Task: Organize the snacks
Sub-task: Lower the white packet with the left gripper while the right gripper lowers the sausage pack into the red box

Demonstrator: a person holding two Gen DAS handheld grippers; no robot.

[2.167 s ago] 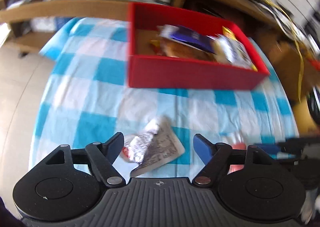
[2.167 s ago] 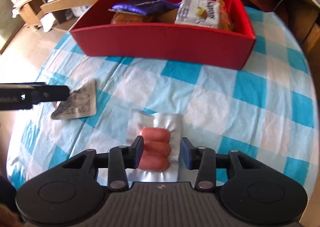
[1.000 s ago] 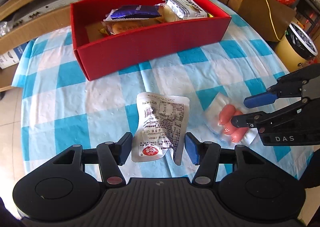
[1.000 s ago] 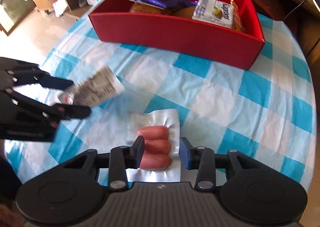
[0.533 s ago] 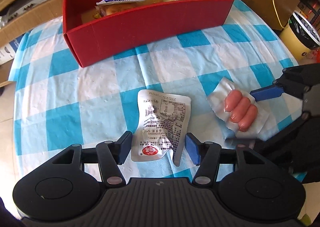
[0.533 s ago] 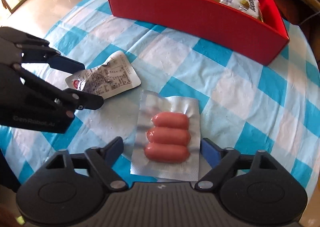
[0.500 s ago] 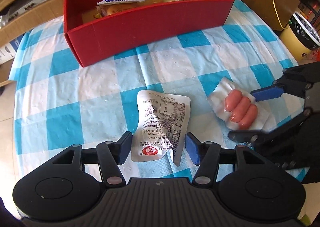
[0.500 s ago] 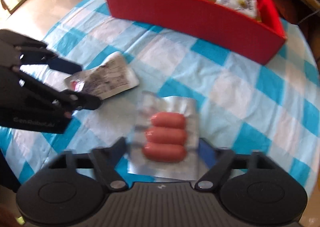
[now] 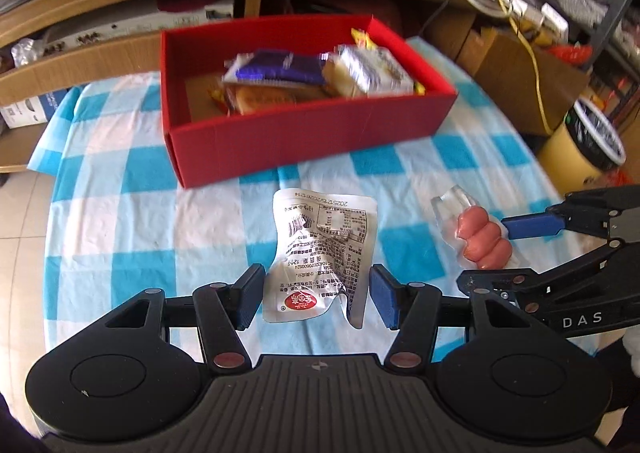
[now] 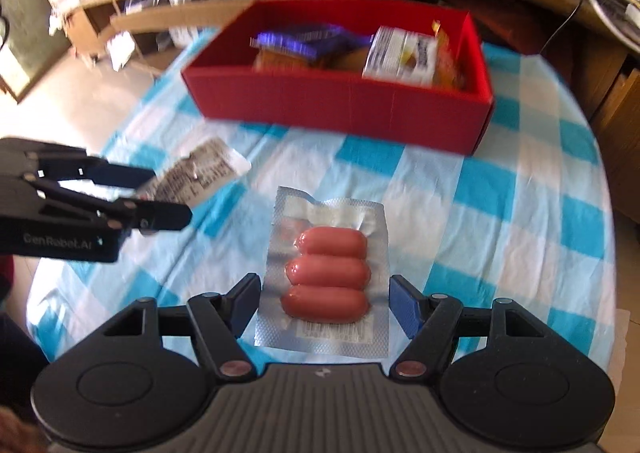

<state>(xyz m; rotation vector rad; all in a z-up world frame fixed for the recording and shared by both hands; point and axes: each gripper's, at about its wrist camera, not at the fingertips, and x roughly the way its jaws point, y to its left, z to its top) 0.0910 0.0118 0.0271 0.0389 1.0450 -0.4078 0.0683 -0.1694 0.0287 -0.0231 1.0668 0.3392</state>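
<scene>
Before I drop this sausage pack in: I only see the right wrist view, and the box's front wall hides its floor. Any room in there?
Observer: Yes. The box has bare floor at its left end; the snacks lie at its middle and right.
Operator: And how does the left gripper hold its pouch?
Observer: The left gripper has the pouch by its lower end, the one with the red logo, between both pads.

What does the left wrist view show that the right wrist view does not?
Only left wrist: a yellow bin beside the table, and the red logo on the silver pouch. Only right wrist: the barcode strip on the sausage pack. Both: the red box of snacks on the checked cloth, the pouch and the pack.
</scene>
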